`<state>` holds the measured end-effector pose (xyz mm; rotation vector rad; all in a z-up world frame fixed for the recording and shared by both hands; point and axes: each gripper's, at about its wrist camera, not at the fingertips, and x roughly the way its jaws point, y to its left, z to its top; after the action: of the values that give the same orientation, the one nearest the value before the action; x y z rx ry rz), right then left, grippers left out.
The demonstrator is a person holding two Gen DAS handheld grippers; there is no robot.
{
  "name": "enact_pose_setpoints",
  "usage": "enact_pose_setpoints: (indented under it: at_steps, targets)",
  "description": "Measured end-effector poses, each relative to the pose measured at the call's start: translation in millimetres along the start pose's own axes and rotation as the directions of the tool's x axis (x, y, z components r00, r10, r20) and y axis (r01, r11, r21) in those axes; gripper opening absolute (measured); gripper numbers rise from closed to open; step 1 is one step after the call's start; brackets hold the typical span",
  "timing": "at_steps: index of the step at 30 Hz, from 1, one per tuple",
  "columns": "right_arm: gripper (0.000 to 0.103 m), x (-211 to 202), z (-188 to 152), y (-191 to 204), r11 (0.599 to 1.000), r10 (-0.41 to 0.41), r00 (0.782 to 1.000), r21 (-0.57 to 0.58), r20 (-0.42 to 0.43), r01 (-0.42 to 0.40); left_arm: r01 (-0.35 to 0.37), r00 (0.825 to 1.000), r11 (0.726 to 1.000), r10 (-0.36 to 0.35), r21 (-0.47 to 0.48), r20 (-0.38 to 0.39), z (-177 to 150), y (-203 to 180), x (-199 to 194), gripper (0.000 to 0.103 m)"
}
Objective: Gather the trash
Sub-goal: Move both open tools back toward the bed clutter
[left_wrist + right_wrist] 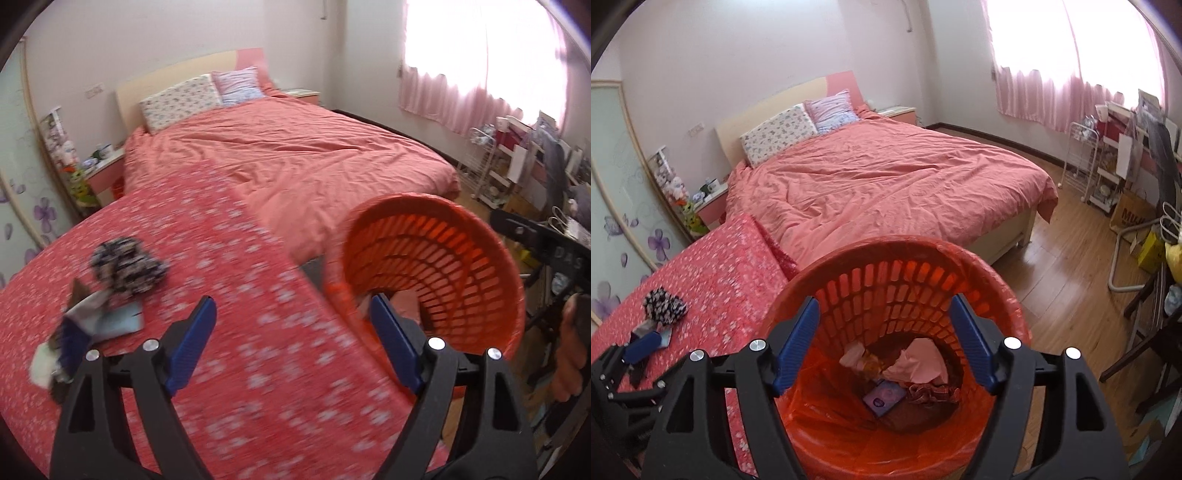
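The bed point(886, 184) with its salmon cover fills the back of the room. In front of it stands a table under a red flowered cloth point(229, 295).

Just beside the table's right edge stands the orange slatted bin point(897, 266), fitted with an orange liner. It contains pink crumpled paper point(919, 363), a purple card point(884, 398) and other scraps.

On the cloth's left part lies a black-and-white crumpled wad point(127, 266). Near it lies a cluster of wrappers point(92, 317), blurred in the left wrist view.

The right gripper point(886, 343) hangs over the bin mouth. Its blue fingers point(798, 343) are spread apart, with nothing between them.

The left gripper point(291, 343) hangs above the cloth, beside the wrappers. Its jaws are released and grasp nothing. One finger point(395, 343) overlaps the bin rim in the left wrist view.
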<state>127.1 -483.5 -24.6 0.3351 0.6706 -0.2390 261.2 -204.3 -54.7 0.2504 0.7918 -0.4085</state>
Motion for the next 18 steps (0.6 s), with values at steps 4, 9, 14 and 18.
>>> enact_pose_setpoints:
  at_steps: [4, 9, 14, 18]
  targets:
    - [0.073, -4, -6, 25, 0.998, 0.011, 1.0, -0.062, 0.002, -0.011, -0.077, 0.997, 0.997, 0.077, -0.029, 0.016, -19, 41, -18, 0.083]
    - [0.073, -8, -19, 60, 0.989, 0.041, 0.999, -0.139, -0.007, -0.042, -0.167, 0.985, 0.982, 0.169, -0.092, 0.021, -40, 99, -39, 0.083]
    - [0.073, -6, -33, 96, 0.976, 0.082, 0.996, -0.199, -0.032, -0.087, -0.282, 0.958, 0.938, 0.286, -0.202, -0.01, -64, 175, -55, 0.083]
    - [0.072, -2, -46, 125, 0.964, 0.117, 0.991, -0.23, -0.067, -0.13, -0.351, 0.936, 0.893, 0.347, -0.282, -0.065, -82, 227, -53, 0.076]
